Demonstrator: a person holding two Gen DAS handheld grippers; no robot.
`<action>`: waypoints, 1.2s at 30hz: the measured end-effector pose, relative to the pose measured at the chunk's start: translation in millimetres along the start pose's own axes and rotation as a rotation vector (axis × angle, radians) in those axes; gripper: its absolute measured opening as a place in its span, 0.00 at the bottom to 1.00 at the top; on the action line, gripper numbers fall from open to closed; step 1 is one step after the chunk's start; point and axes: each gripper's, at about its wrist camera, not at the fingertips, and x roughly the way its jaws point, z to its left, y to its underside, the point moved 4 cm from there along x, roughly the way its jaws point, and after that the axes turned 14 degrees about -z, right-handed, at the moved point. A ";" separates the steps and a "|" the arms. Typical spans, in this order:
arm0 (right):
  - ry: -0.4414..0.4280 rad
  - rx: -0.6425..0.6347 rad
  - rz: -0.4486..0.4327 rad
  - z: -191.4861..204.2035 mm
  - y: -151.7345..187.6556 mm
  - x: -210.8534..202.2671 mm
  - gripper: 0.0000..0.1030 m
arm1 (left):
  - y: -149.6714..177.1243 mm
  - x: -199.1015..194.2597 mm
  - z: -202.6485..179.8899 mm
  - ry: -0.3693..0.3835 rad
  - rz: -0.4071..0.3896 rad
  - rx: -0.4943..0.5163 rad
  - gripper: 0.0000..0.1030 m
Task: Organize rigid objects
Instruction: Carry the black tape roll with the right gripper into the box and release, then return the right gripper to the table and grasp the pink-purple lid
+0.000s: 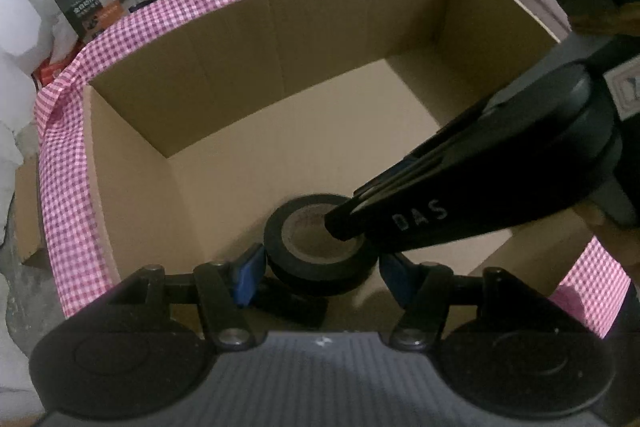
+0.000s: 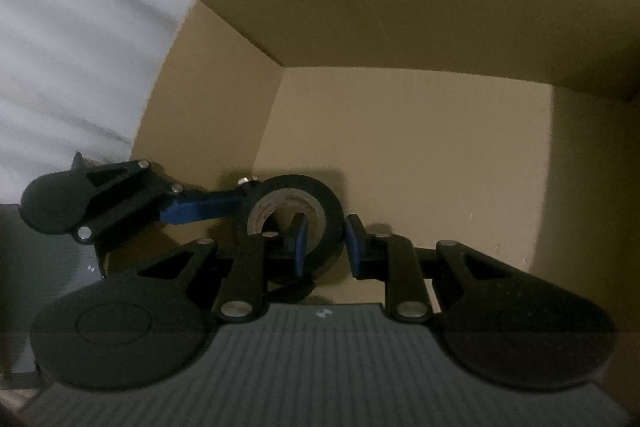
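Pink gingham cloth (image 1: 60, 163) rings the cardboard box (image 1: 224, 75); both claws crowd the tape roll (image 1: 320, 247).

Tape roll (image 1: 320, 247) inside cardboard box (image 1: 224, 39)

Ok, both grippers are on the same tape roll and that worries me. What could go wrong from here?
1. The left gripper straddles the black tape roll while the right gripper has one jaw through its core; uneven pulls could twist or drop it.
2. The grippers crowd together in the cardboard box, so they could knock each other when withdrawing.
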 end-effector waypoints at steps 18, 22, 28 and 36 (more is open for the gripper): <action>-0.040 0.000 -0.123 10.4 -1.7 -35.0 0.21 | -5.8 -54.1 0.0 -0.024 -0.153 -0.034 0.67; -0.073 0.008 -0.234 14.2 5.6 -84.1 0.21 | -5.0 -85.5 -3.8 -0.043 -0.227 -0.039 0.68; -0.134 0.047 -0.393 14.0 43.8 -160.2 0.22 | 6.5 -137.0 -13.1 -0.053 -0.340 -0.039 0.69; -0.154 0.095 -0.548 5.7 129.8 -229.8 0.26 | 53.2 -181.0 -52.8 0.014 -0.438 -0.013 0.74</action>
